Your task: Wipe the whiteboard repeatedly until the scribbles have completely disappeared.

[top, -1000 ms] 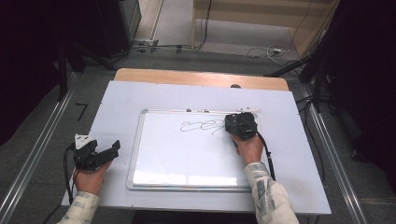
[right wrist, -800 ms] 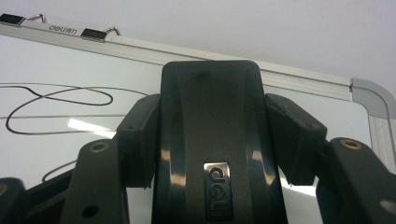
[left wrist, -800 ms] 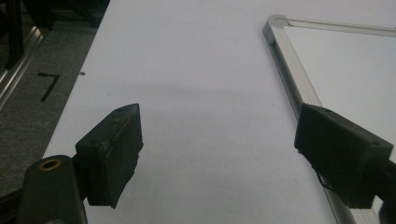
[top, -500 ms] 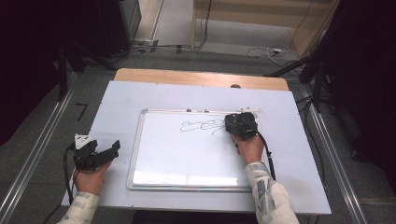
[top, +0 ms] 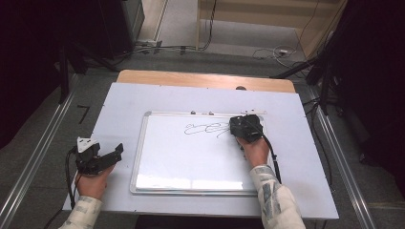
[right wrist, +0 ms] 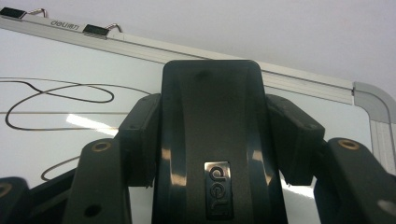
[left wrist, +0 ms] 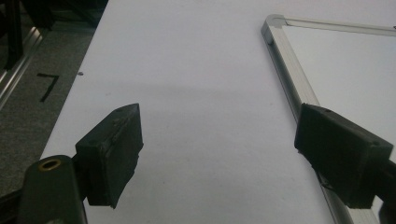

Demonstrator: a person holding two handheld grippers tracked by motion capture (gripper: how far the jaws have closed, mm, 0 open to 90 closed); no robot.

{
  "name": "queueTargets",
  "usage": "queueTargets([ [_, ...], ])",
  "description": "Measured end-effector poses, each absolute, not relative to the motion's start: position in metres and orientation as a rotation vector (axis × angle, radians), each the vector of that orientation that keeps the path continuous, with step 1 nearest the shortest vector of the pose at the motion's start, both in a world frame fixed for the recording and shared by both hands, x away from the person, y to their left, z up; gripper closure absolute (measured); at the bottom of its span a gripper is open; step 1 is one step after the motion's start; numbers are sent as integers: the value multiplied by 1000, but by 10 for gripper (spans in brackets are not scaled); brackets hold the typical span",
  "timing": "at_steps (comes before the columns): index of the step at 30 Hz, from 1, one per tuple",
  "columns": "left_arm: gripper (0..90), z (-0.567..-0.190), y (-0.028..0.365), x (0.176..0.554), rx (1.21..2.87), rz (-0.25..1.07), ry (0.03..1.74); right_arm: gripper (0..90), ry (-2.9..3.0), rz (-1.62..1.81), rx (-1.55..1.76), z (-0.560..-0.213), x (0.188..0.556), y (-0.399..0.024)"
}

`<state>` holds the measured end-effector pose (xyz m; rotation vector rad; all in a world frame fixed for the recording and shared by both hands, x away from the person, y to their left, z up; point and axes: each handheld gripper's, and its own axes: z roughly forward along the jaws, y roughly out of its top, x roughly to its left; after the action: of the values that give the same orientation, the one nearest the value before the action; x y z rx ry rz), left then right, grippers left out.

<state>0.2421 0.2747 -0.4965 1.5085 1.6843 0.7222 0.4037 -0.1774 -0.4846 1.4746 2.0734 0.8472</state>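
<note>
Right hand-held gripper (top: 237, 128) sits on the whiteboard (top: 191, 162) by the scribble (top: 206, 128); left hand-held gripper (top: 114, 151) rests just left of the whiteboard.

A black eraser (right wrist: 212, 149) sits on the white whiteboard (top: 191, 157) with black scribbles (top: 205, 129).

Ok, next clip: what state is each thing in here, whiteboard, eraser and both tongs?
Whiteboard: lies flat on the table, black scribble near its far edge, not wiped yet.
Black eraser: clamped between the right tongs, over the board near its far right corner.
Right tongs: shut on the eraser.
Left tongs: open, nothing between them, beside the board's left frame.
</note>
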Motion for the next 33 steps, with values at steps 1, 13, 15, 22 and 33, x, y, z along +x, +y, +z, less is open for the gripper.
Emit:
queueTargets([
  [1,158,-497,275,242,1509,722,1684,396,2073,847,1475,-485,404,-177],
  [13,158,-496,274,243,1511,719,1683,395,2086,853,1457,-485,404,-167],
  [15,158,-496,274,243,1511,718,1681,396,2095,856,1445,-485,404,-162],
  [22,158,-496,274,243,1511,718,1681,396,2103,856,1436,-486,403,-154],
  [33,158,-496,274,243,1511,717,1680,396,2122,857,1414,-486,402,-139],
])
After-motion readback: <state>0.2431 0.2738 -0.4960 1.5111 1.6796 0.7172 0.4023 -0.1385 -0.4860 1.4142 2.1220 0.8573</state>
